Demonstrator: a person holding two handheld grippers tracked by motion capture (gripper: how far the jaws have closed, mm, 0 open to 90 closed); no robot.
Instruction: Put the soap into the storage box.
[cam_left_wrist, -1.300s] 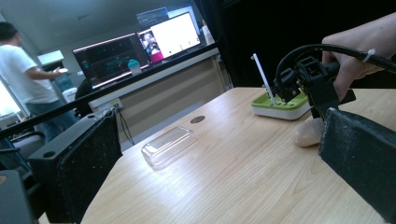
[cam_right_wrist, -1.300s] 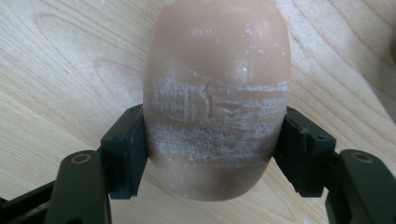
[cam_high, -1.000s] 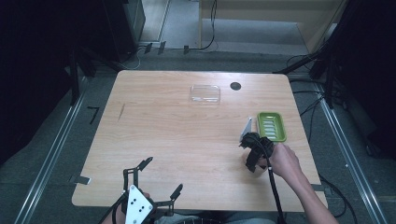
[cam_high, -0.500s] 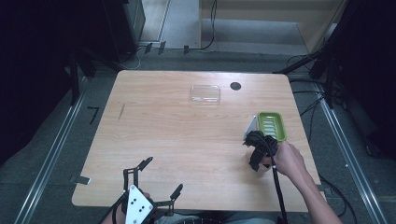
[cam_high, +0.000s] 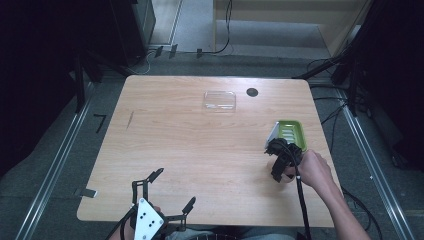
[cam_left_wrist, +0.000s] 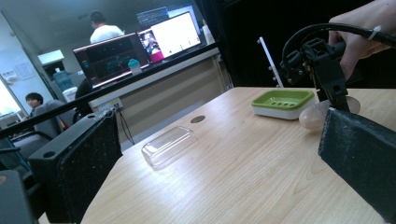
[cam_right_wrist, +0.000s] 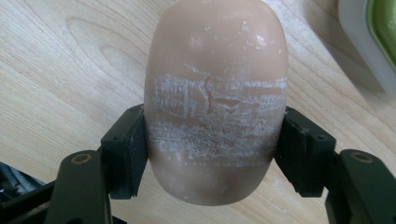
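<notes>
The right gripper (cam_right_wrist: 212, 154) has its jaws clamped across the soap bar (cam_right_wrist: 215, 98), long axis pointing away from them, low over the surface just near of the green soap dish (cam_high: 291, 134); the left gripper (cam_high: 162, 195) waits far left, jaws wide apart and empty.

Work surface: light wooden table (cam_high: 190, 150), rectangular, rounded corners.

From my station at 6 o'clock, a clear plastic lid (cam_high: 219, 100) lies flat at 12 o'clock, with a dark round port (cam_high: 252, 92) just beside it toward 1 o'clock. A green soap dish (cam_high: 291, 134) sits at 3 o'clock near the edge. A pinkish soap bar (cam_left_wrist: 314, 115) is just beside that dish.
</notes>
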